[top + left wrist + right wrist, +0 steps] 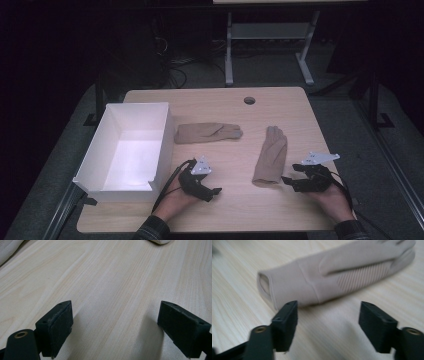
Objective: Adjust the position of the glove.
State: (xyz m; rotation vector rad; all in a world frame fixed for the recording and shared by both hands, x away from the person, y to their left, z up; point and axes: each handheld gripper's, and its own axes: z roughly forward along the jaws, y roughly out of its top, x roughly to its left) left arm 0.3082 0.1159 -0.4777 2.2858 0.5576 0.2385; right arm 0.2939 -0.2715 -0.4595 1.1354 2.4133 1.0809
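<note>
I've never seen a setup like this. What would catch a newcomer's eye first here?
Probably the big open white box at the left edge of the pale wooden table. Next come two beige fabric gloves lying flat: one glove just right of the box, the other glove nearer the right side. At the near edge, the left gripper and right gripper sit open, the right one aimed at the second glove's cuff.

Bare counter point(235, 200) lies open between your two tools. At ten o'clock the white box point(131, 147) walls off the left side. One glove point(207, 132) lies at twelve, another point(270, 156) just beside your right tool point(290, 181).
</note>
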